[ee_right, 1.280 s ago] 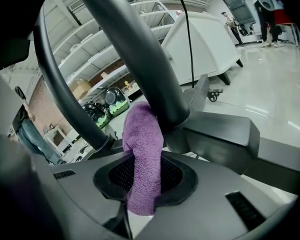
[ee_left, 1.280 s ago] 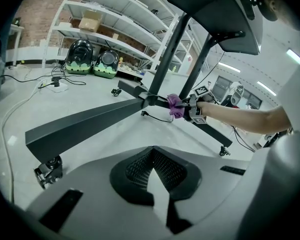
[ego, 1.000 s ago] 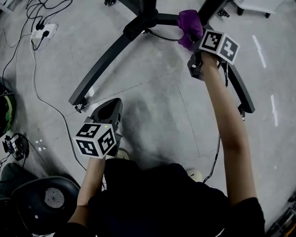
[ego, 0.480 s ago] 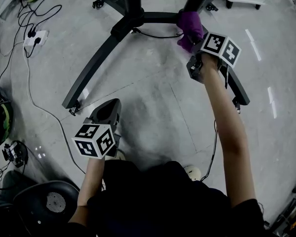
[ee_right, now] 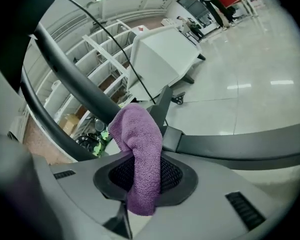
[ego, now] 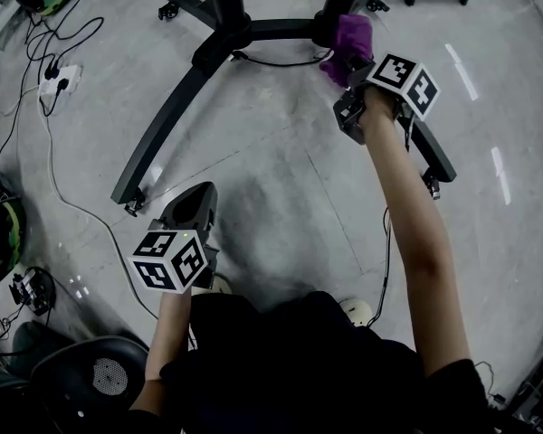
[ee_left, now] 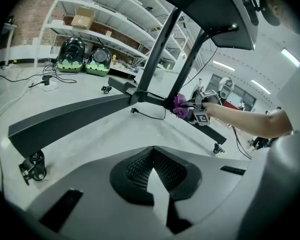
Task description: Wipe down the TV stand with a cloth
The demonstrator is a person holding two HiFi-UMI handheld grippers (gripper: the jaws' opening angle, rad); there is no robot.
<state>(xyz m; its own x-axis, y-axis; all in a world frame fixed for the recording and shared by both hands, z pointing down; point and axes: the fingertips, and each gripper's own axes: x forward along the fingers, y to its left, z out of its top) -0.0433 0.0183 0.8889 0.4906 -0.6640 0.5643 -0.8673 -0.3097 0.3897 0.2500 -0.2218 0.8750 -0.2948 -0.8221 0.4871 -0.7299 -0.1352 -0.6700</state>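
The right gripper (ego: 351,61) is clamped on a purple cloth (ego: 348,42): its own view shows the jaws closed on the folded fabric, which stands up out of them in a rounded hump. The person's right arm is stretched well forward, and the cloth sits at the foot of the right-hand post (ego: 337,3) of the black TV stand (ego: 167,125), where the short crossbar meets the right leg (ego: 434,156). From the left gripper view the cloth appears to lie against that joint; actual contact cannot be confirmed.

The left gripper (ego: 193,208) hangs low and close to the person's body, jaws drawn together with nothing between them. It points towards the stand and is well apart from it.

The stand's base spreads in two long curved legs that open towards the person. The left leg ends in a castor (ego: 131,204) just beside the left gripper's tip; the right leg ends in another castor (ego: 428,186) beside the person's right forearm. Between the two legs the grey floor (ego: 281,179) lies bare, crossed only by a thin black cable (ego: 281,63) that runs along the inner edge of the crossbar. The outer edge of the right leg faces open floor too.

To the left, past the left leg, cables trail to a white power strip (ego: 52,80). A round black chair (ego: 86,364) stands near the person's left elbow.
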